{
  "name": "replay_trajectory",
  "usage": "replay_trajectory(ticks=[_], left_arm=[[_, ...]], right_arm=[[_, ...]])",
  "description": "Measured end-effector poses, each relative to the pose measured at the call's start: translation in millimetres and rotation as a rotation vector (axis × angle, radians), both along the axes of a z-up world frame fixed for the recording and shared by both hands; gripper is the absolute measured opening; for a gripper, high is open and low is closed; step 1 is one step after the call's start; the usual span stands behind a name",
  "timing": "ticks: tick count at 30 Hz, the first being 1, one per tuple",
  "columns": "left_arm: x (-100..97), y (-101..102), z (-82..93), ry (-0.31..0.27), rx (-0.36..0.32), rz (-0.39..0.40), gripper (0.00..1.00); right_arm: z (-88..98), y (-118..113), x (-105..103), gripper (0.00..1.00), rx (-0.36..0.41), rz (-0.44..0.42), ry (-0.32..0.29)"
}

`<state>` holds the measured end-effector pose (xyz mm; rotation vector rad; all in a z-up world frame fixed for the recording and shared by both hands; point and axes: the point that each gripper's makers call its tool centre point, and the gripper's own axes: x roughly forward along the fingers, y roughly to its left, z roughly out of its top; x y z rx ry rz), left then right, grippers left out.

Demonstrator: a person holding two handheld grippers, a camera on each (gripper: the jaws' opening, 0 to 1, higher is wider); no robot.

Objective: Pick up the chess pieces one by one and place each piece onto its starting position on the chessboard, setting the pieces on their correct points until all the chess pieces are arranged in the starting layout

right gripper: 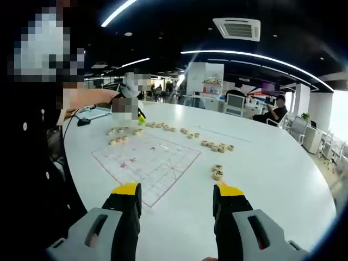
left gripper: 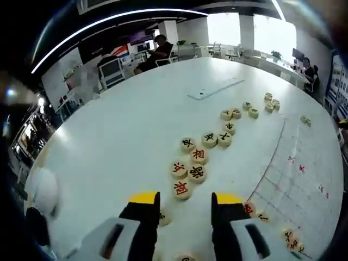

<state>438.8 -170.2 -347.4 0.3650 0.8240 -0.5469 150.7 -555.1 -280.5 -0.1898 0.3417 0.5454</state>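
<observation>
White round table (left gripper: 125,141) in an open office fills my left gripper view. My left gripper (left gripper: 185,204) hangs with jaws spread and empty, just short of a cluster of chess pieces (left gripper: 191,163) lying beside the chessboard (left gripper: 296,174). My right gripper (right gripper: 175,197), jaws also spread, hovers near the chessboard's corner, with nothing between them.

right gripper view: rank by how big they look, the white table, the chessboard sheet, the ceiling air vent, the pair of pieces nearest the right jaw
1. white table
2. chessboard sheet
3. ceiling air vent
4. pair of pieces

Apparent size only; the fisheye and nearness skew it.
</observation>
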Motion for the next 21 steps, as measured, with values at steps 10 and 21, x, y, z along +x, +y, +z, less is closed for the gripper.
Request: replay_trajectory(ticks=[10,21], left_arm=[[5.5,0,-15.0,0.014,-0.007,0.028,0.31],[6.0,4,-14.1,-0.029,-0.013,0.077,0.19]], right_arm=[[1.0,-2,0,0.53,-0.004,-0.013,0.000],[1.4,2,0,0.53,-0.005,-0.009,-0.004]])
